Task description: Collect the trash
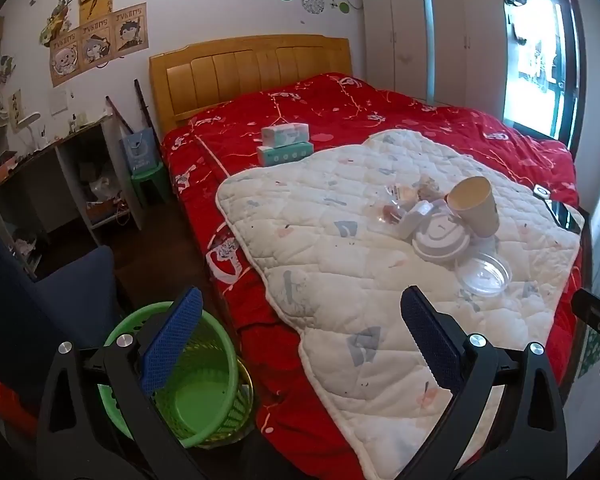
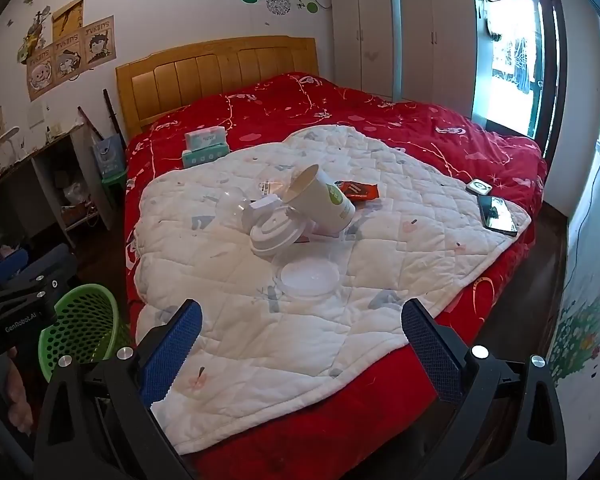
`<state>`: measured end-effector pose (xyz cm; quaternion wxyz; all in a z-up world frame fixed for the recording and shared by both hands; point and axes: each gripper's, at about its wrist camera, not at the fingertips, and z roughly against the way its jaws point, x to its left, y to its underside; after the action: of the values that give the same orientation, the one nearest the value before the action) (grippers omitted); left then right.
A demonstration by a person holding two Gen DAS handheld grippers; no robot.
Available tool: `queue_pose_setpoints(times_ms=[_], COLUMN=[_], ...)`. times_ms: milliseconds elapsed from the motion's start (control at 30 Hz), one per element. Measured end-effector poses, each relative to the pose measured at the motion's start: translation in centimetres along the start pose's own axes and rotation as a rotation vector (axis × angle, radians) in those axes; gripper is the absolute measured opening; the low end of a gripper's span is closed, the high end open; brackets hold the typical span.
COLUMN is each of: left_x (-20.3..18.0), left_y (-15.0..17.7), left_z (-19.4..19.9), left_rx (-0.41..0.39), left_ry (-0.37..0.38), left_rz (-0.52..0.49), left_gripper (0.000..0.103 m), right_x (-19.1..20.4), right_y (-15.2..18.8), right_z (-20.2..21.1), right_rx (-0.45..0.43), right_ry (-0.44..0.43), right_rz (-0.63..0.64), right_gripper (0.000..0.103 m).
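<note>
A heap of trash lies on the white quilt (image 2: 228, 320) in the middle of the bed: a tipped paper cup (image 2: 322, 202) (image 1: 474, 206), a white lid (image 2: 274, 234) (image 1: 440, 240), a clear round lid (image 2: 310, 278) (image 1: 484, 276), a clear dome lid (image 2: 234, 206), crumpled clear wrappers (image 1: 396, 200) and an orange-red snack wrapper (image 2: 360, 191). A green mesh bin (image 1: 192, 376) (image 2: 80, 328) stands on the floor at the bed's near left corner. My left gripper (image 1: 300, 340) hangs open over the bed's edge beside the bin. My right gripper (image 2: 300, 344) is open above the quilt's near edge, short of the trash.
Two tissue packs (image 1: 285, 144) (image 2: 205, 146) lie on the red bedspread (image 2: 400, 128). A phone (image 2: 498, 214) and a small white device (image 2: 479, 188) rest at the quilt's right edge. A shelf desk (image 1: 60, 184) and green stool (image 1: 150, 178) stand left of the bed; wardrobes (image 2: 400, 40) stand behind.
</note>
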<state>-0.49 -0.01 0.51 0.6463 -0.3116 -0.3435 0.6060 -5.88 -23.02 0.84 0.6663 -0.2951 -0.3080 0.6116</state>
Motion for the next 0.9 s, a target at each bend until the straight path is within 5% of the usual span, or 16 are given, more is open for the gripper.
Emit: queue_pose_setpoints(times_ms=[900], left_x=[0.61], left_y=[0.13], left_z=[0.46], left_rx=[0.000], left_ry=[0.003], left_rz=[0.017], left_gripper=[0.098], right_x=[0.04], right_y=[0.12], right_z=[0.23], right_rx=[-0.005], right_ry=[0.001], right_rz=[0.004], right_gripper=[0.097])
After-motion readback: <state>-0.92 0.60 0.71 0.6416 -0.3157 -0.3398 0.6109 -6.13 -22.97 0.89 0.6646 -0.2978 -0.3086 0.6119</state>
